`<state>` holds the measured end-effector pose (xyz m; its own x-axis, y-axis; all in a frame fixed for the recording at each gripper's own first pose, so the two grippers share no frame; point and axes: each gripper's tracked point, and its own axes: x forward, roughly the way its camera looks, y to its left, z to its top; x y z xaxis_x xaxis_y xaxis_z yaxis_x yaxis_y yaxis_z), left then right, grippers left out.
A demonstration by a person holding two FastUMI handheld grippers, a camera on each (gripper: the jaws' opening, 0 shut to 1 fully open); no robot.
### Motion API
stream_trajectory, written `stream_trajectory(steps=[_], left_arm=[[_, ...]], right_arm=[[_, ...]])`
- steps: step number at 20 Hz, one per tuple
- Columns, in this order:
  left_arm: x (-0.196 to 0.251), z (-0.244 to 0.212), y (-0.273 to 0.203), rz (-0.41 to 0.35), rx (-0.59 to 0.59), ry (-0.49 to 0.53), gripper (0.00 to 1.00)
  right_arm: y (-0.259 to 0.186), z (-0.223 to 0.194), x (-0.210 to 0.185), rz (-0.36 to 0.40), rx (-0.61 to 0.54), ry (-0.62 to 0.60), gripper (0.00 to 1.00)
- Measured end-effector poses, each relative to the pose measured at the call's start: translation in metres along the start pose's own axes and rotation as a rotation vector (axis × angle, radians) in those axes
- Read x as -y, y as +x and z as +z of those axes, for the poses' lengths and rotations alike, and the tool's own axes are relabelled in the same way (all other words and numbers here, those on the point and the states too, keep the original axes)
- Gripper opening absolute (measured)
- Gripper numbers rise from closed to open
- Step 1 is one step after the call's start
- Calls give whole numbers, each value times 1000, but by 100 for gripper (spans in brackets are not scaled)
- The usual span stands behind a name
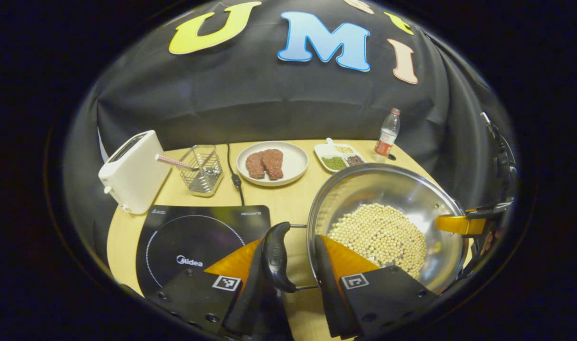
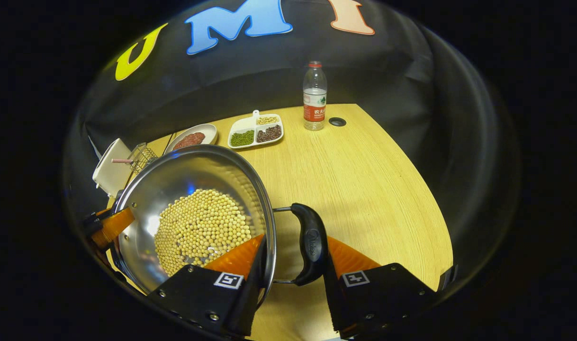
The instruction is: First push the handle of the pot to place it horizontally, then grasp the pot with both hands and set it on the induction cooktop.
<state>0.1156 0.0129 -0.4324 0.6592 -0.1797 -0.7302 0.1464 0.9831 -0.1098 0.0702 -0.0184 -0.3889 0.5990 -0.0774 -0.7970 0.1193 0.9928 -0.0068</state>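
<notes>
Both hand-held grippers clamp the pot's (image 1: 388, 222) side handles: left hand-held gripper (image 1: 295, 258); right hand-held gripper (image 2: 293, 255). Carrying step, I judge; next, shift level onto the induction cooktop (image 1: 193, 241).

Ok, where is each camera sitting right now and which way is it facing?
Left gripper view: rides the left gripper at the pot's handle, facing the cooktop and toaster; the other gripper's finger holds the far rim.
Right gripper view: rides the right gripper at the opposite handle, facing the bottle across the table.
Shared: pot of beans, meat plate, divided dish, bottle.
</notes>
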Motion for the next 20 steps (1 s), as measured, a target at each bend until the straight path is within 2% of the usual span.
stream_trajectory(steps=[12,20], left_arm=[[-93,2,-48,24,29,-30,63],[-152,-5,-68,60,37,-52,63]], right_arm=[[-31,1,-85,36,16,-31,60],[-33,-2,-137,72,-6,-68,61]])
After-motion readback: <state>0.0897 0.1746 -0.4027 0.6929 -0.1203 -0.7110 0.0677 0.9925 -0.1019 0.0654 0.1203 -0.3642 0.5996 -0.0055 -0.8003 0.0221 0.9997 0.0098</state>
